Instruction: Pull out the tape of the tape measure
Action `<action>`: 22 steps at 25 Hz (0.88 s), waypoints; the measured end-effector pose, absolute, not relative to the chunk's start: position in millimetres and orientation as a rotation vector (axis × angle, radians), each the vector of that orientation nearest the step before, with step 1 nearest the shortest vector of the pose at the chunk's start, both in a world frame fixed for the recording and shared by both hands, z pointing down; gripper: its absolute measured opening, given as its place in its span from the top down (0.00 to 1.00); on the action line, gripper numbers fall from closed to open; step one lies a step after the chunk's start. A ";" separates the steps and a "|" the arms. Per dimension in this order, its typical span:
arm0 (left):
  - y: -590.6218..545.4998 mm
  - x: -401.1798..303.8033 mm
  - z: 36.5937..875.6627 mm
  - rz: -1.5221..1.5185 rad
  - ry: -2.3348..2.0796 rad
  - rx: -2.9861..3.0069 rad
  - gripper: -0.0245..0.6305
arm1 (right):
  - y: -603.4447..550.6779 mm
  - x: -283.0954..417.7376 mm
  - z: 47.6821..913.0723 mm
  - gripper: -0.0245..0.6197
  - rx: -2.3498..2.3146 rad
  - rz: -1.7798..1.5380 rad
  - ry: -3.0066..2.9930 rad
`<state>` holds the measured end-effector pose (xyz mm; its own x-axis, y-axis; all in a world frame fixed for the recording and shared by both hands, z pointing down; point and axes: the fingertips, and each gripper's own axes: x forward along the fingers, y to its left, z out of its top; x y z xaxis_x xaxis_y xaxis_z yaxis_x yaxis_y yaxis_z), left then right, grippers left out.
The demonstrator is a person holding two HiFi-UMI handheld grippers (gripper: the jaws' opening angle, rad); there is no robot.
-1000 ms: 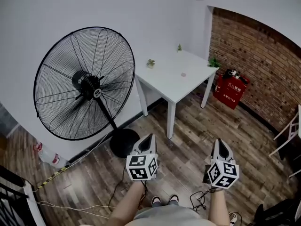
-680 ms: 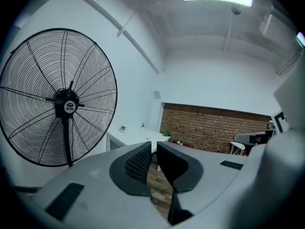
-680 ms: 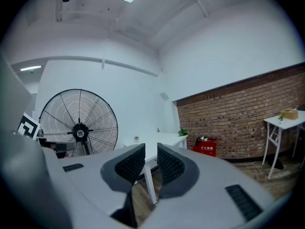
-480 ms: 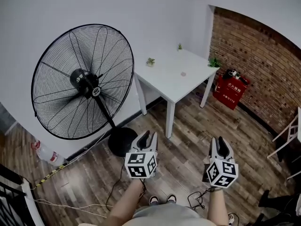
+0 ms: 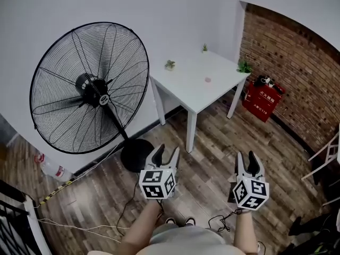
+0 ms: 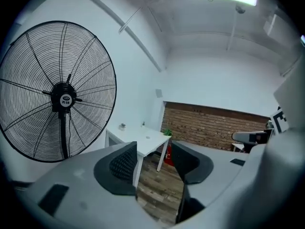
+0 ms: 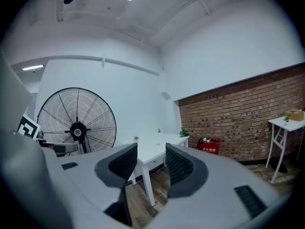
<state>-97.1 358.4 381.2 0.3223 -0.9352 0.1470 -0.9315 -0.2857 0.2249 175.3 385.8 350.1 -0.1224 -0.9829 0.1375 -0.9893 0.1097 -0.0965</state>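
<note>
Forearms stretched forward, left gripper [image 5: 164, 153] and right gripper [image 5: 247, 158] nearly level, aimed at the far table [image 5: 191, 92], left jaws just opened wide, right jaws apart, both empty.

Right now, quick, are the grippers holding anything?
Left gripper: open, just been opening, nothing between its jaws.
Right gripper: open, empty.

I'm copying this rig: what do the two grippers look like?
Both the left gripper and right gripper are light grey, with two tapering jaws lined by dark ribbed pads. Each carries a white cube with black square markers. The left's jaws have just been opening, nothing between them.
</note>
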 end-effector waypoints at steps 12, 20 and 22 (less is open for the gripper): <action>326.2 -87.6 395.5 0.014 -1.728 2.274 0.65 | 349.0 198.7 377.2 0.68 2.039 0.346 -2.281; 252.8 -87.4 401.1 0.010 -1.685 2.304 0.65 | 285.9 194.6 381.5 0.68 2.065 0.341 -2.250; 229.3 -91.3 398.3 0.007 -1.674 2.314 0.65 | 264.8 190.3 377.1 0.68 2.077 0.334 -2.246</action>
<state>-91.3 229.3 398.3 0.3269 -0.9298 0.1692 -0.9311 -0.2863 0.2258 190.3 264.8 377.1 -0.0878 -0.9773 0.1928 -0.9911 0.0663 -0.1151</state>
